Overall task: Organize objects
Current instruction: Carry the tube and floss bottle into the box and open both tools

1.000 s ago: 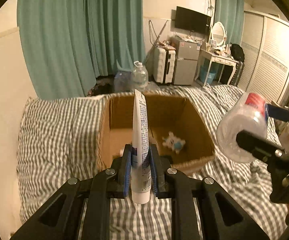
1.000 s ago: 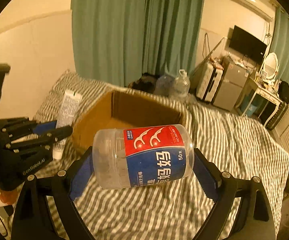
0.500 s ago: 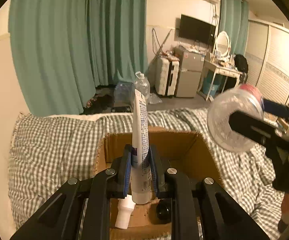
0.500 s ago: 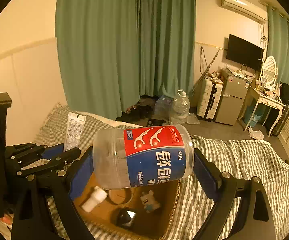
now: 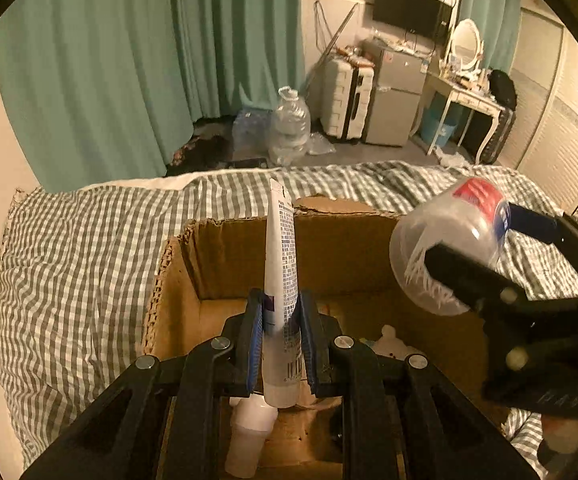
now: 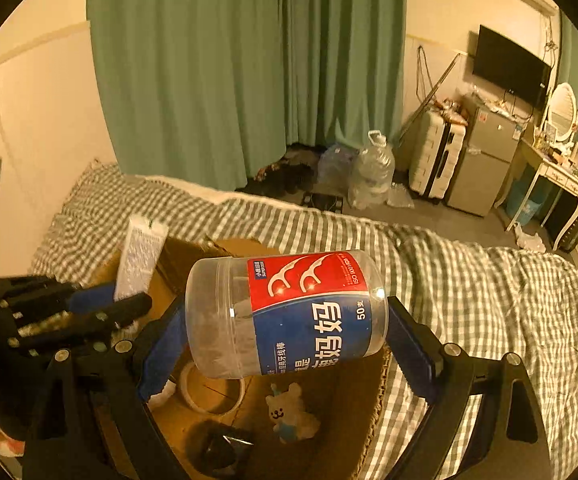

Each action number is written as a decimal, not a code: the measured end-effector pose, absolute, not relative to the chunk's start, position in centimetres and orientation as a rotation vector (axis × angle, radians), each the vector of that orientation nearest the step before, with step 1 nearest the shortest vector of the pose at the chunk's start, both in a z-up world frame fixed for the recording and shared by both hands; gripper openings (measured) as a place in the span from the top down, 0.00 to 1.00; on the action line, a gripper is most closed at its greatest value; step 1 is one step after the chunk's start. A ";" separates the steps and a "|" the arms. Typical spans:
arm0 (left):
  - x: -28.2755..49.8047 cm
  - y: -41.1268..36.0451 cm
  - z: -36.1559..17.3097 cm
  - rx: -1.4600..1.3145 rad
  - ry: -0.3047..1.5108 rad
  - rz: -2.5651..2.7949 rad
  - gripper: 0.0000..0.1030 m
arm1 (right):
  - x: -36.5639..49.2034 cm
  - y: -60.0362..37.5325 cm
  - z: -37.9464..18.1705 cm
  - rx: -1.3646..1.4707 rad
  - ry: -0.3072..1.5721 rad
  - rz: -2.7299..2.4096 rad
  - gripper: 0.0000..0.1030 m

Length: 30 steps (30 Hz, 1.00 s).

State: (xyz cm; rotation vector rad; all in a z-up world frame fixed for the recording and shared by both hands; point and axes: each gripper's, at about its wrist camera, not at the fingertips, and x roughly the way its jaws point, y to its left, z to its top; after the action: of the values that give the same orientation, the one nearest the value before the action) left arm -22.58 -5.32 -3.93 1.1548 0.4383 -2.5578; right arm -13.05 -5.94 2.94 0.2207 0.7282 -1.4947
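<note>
My left gripper (image 5: 281,332) is shut on a white tube (image 5: 281,280) held upright, cap down, over the open cardboard box (image 5: 177,280). It also shows in the right wrist view (image 6: 89,304) with the tube (image 6: 139,256). My right gripper (image 6: 285,332) is shut on a clear floss-pick jar (image 6: 289,312) with a red and blue label, held sideways over the box (image 6: 353,412). The jar (image 5: 445,248) shows at the right of the left wrist view.
Inside the box lie a white bottle (image 5: 247,436), a tape roll (image 6: 213,392), a small white bear toy (image 6: 289,412) and a dark object (image 6: 221,452). The box sits on a checked bedcover (image 5: 77,264). Curtains, water jugs and furniture stand beyond the bed.
Both grippers moved forward from in front of the box to above its opening, carrying the tube and the jar. In the last half second both views tilted down slightly toward the box.
</note>
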 end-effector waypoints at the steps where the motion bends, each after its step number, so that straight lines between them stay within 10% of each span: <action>1: -22.9 -5.3 -4.2 1.170 0.426 -2.548 0.83 | -13.3 -6.3 2.5 0.227 0.741 -1.495 0.11; 23: -25.4 -5.6 -8.9 1.328 0.440 -2.418 0.80 | -15.1 -9.6 -2.9 0.397 0.854 -1.471 0.10; 30: -24.2 -6.1 -8.2 1.289 0.440 -2.419 0.45 | -14.5 -8.7 -2.0 0.364 0.827 -1.480 0.10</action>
State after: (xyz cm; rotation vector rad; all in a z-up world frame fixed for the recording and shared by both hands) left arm -24.25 -6.05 -8.24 1.2890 0.4402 -2.4195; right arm -14.52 -8.69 -1.99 0.3642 0.8270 -1.4796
